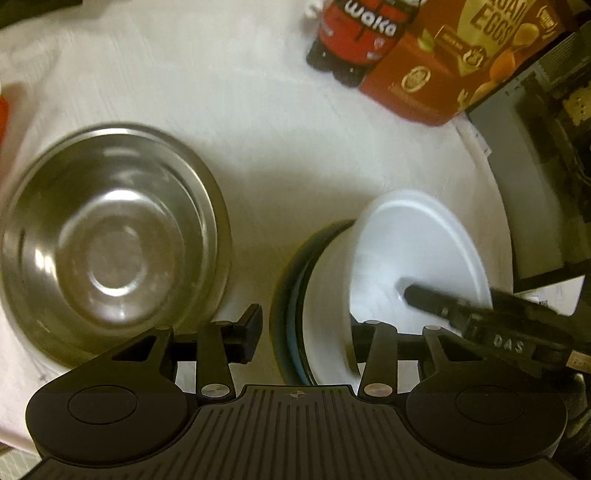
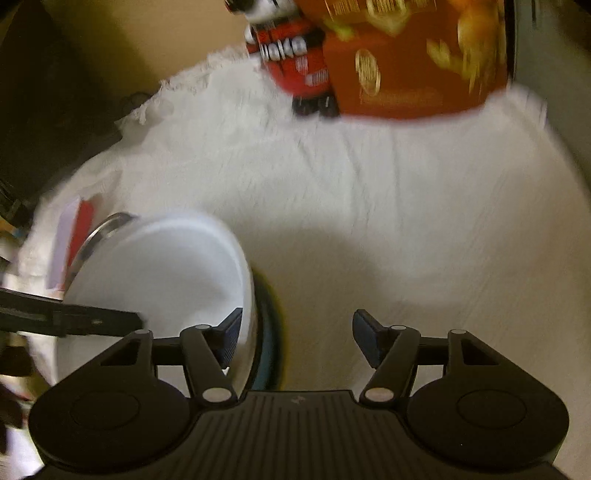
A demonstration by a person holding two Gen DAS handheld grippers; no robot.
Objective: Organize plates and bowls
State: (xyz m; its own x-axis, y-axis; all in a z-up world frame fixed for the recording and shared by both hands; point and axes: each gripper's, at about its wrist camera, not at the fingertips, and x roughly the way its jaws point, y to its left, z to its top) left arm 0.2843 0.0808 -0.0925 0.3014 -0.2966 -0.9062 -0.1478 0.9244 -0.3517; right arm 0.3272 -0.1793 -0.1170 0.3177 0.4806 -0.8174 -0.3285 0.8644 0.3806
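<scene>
White bowl (image 1: pixel 413 251) blurred, tilted, over dark plate (image 1: pixel 286 295); left gripper (image 1: pixel 303 332), right gripper (image 2: pixel 295 341) both gaping, straddling rim.

White cloth (image 1: pixel 229 85) over the table. On it: 1 steel bowl (image 1: pixel 110 240), 1 red box (image 1: pixel 454 62), 1 red bottle pack (image 1: pixel 354 37).

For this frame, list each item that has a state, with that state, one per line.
Steel bowl: upright, empty, on the white cloth.
White bowl: tilted, empty, resting on a dark plate.
Dark plate: under the white bowl, mostly hidden.
Left gripper: jaws open, straddling the white bowl's rim.
Right gripper: jaws open, one finger inside the white bowl.
Red carton: standing, closed.
Bottle pack: standing beside the carton.
</scene>
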